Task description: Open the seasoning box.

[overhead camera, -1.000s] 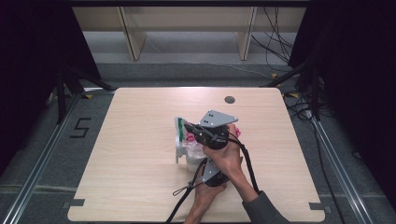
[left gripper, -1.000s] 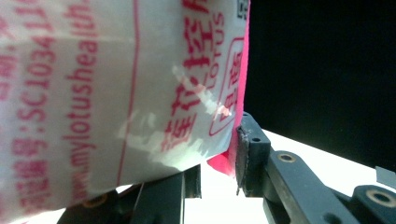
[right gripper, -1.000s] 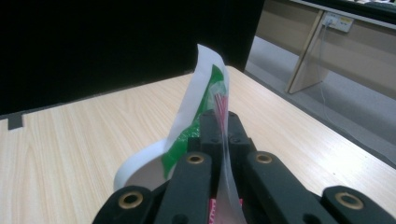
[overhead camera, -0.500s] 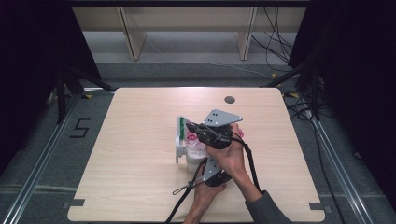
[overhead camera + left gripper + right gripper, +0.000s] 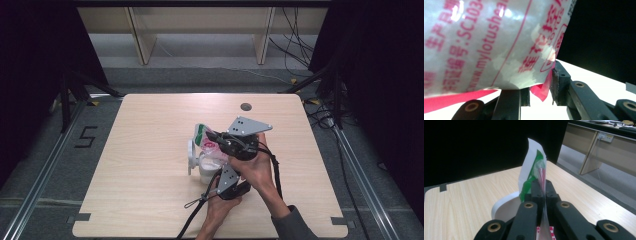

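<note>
Crinkly clear plastic with red and green print, a small food packet [image 5: 206, 141], is what we hold above a white plastic cup with a handle [image 5: 204, 167]. Our right gripper [image 5: 541, 188] has its fingers [image 5: 537, 191] pressed together on the packet's thin edge, likely to steady it. Our left gripper [image 5: 540, 83] has just been opening (its fingers [image 5: 557, 81] stand apart), with the packet's red lower corner between them, seemingly untouched, perhaps freed after a pull.
</note>
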Available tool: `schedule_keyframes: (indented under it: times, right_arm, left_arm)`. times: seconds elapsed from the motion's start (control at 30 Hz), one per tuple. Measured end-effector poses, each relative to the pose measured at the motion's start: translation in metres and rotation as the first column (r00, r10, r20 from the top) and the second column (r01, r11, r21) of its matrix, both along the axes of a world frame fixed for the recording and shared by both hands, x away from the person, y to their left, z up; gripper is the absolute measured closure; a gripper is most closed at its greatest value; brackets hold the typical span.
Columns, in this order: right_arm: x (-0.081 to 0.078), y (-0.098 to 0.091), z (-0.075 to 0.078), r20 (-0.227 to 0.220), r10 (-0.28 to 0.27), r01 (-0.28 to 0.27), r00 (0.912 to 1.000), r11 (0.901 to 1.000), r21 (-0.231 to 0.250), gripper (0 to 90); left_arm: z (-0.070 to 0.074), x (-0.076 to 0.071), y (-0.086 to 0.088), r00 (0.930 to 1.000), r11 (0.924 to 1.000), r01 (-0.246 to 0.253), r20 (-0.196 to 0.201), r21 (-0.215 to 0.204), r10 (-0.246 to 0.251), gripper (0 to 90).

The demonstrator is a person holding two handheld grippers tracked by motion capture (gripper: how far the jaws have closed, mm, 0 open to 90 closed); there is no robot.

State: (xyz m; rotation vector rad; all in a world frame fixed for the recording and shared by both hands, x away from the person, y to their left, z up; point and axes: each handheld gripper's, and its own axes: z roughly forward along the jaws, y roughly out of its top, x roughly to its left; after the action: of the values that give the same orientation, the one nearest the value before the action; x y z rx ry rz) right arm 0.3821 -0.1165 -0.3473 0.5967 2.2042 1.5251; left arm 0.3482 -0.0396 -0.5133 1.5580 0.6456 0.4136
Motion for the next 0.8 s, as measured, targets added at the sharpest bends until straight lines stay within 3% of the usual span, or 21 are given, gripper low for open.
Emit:
schedule_keyframes:
  times: [0.07, 0.13, 0.33, 0.37, 0.43, 0.5, 0.7, 0.8]
  right_arm:
    - [-0.002, -0.002, 0.001, -0.028, 0.001, -0.001, 0.9996, 1.0, 0.008, 90.0]
    - [-0.002, -0.006, 0.002, -0.001, 0.0, 0.0, 1.0, 1.0, 0.009, 90.0]
    - [-0.004, -0.017, 0.004, -0.014, -0.024, 0.024, 0.9996, 0.9989, 0.041, 90.0]
    - [-0.002, -0.02, 0.005, 0.005, -0.017, 0.016, 0.9998, 0.9992, 0.038, 90.0]
    - [-0.003, -0.025, 0.006, -0.014, -0.018, 0.019, 0.9997, 0.9977, 0.065, 90.0]
    - [-0.003, -0.029, 0.008, 0.004, -0.007, 0.006, 1.0, 0.9972, 0.075, 90.0]
    - [-0.003, -0.042, 0.008, -0.012, -0.014, 0.015, 0.9998, 0.9942, 0.106, 90.0]
    - [-0.005, -0.047, 0.008, -0.046, -0.019, 0.024, 0.9988, 0.9923, 0.121, 90.0]
  left_arm:
    - [0.0, 0.0, 0.0, 1.0, 1.0, -0.002, -0.008, 0.007, 0.002, 70.3]
    - [-0.002, 0.001, 0.0, 1.0, 0.9999, 0.005, -0.007, 0.011, -0.005, 69.0]
    - [-0.003, 0.0, 0.001, 0.9997, 0.9997, -0.007, -0.022, 0.024, 0.007, 65.6]
    - [-0.003, 0.0, 0.002, 0.9997, 0.9996, -0.006, -0.024, 0.027, 0.006, 64.9]
    - [-0.003, 0.0, 0.002, 0.9997, 0.9999, -0.009, -0.024, 0.004, 0.01, 62.4]
    - [-0.003, 0.0, 0.003, 0.9997, 1.0, -0.006, -0.026, 0.001, 0.006, 61.0]
    - [-0.004, -0.001, 0.005, 0.9983, 0.9992, -0.028, -0.05, 0.027, 0.029, 56.5]
    - [-0.005, -0.002, 0.006, 0.9979, 0.9992, -0.031, -0.057, 0.024, 0.032, 54.5]
